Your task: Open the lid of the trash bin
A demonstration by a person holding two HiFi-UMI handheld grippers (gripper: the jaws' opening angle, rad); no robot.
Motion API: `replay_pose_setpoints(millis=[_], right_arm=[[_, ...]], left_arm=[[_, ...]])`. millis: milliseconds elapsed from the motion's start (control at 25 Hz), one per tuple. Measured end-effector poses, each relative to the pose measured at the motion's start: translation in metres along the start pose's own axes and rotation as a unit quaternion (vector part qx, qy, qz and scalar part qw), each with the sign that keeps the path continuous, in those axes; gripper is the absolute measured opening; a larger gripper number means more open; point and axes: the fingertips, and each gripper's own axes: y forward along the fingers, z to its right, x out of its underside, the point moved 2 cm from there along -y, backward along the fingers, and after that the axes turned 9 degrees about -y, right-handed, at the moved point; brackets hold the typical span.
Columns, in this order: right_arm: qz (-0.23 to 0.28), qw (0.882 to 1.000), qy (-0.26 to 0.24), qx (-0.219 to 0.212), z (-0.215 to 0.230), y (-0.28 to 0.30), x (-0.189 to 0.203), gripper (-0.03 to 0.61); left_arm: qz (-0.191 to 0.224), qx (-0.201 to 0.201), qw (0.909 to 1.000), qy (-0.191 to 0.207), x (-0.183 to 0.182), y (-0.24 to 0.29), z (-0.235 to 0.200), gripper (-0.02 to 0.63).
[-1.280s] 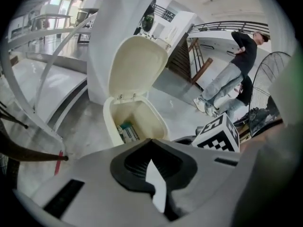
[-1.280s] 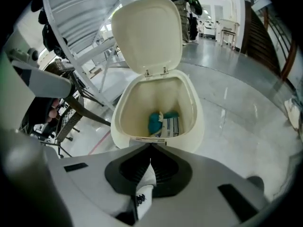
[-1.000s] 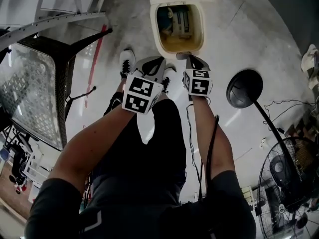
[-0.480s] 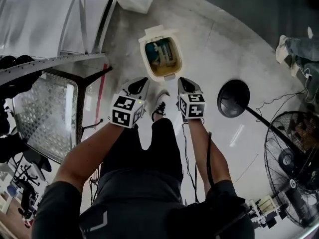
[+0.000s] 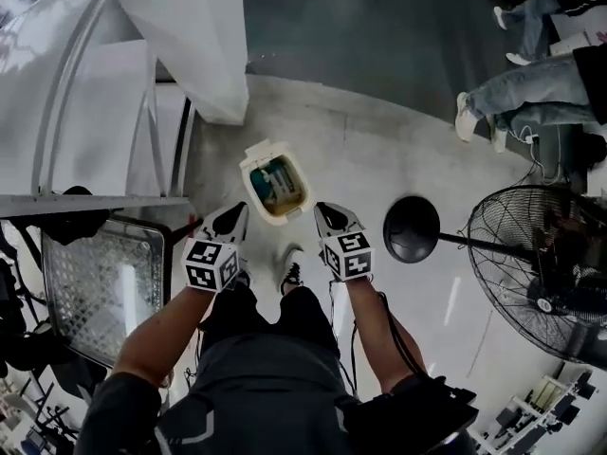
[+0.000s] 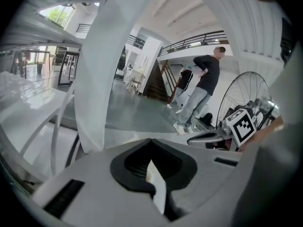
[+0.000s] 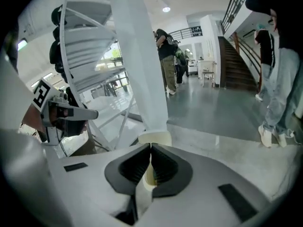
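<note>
— Where's the bin (image 5: pixel 277 182)?
— On the pale floor (image 5: pixel 379 150), near the edge where the floor turns dark and close to the foot of the white column (image 5: pixel 185 36). Its mouth is uncovered, and there is rubbish inside.
— And the grippers?
— In the head view the bin sits just beyond both tips and between them. The left gripper (image 5: pixel 237 212) is at its near-left side and the right gripper (image 5: pixel 325 209) at its near-right. Neither touches it.
— Are the jaws open?
— No. In the left gripper view, the left gripper (image 6: pixel 151 142) has its dark pads meeting at the tip with nothing between them. In the right gripper view, the right gripper (image 7: pixel 150 146) is closed the same way and is empty. The bin's cream rim (image 7: pixel 154 137) shows just past its tip.
— Anything else nearby?
— A shoe (image 5: pixel 289 266) below the bin. To the right, a fan (image 5: pixel 531 263) with a round black base (image 5: pixel 411 228).
</note>
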Motion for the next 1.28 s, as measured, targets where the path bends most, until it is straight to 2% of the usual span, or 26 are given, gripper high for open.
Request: replay_pose_setpoints(millis=[200, 360, 440, 560, 680, 760, 880, 1040, 1080, 1280], right_arm=[[0.071, 0.997, -0.013, 0.006, -0.005, -0.061, -0.075, 0.028], [0.107, 0.991, -0.035, 0.076, 0.002, -0.107, -0.115, 0.028], [0.122, 0.988, -0.035, 0.094, 0.004, -0.126, -0.13, 0.028], [0.152, 0.982, -0.031, 0.108, 0.006, -0.157, -0.153, 0.028], [0.195, 0.972, -0.006, 0.13, 0.005, -0.19, -0.183, 0.028], [0.224, 0.966, -0.001, 0.13, 0.001, -0.21, -0.206, 0.028], [0.243, 0.961, -0.029, 0.129, -0.004, -0.234, -0.231, 0.028], [0.266, 0.953, -0.055, 0.136, -0.008, -0.258, -0.254, 0.028], [0.273, 0.95, -0.054, 0.141, -0.008, -0.262, -0.258, 0.028], [0.291, 0.945, -0.062, 0.138, -0.013, -0.276, -0.277, 0.028]], left_arm=[[0.034, 0.049, 0.9975, 0.038, -0.056, -0.042, 0.025, 0.008], [0.074, 0.043, 0.9941, 0.066, -0.101, -0.073, 0.041, 0.008], [0.096, 0.042, 0.9924, 0.065, -0.123, -0.086, 0.049, 0.008], [0.123, 0.058, 0.9898, 0.042, -0.15, -0.099, 0.066, 0.008], [0.147, 0.066, 0.9857, 0.05, -0.167, -0.111, 0.082, 0.008], [0.161, 0.078, 0.9818, 0.065, -0.175, -0.122, 0.093, 0.008], [0.177, 0.092, 0.9772, 0.072, -0.19, -0.138, 0.106, 0.008], [0.173, 0.107, 0.9786, 0.031, -0.21, -0.154, 0.109, 0.008], [0.175, 0.11, 0.9779, 0.032, -0.214, -0.158, 0.11, 0.008], [0.214, 0.102, 0.967, 0.093, -0.233, -0.184, 0.118, 0.008]])
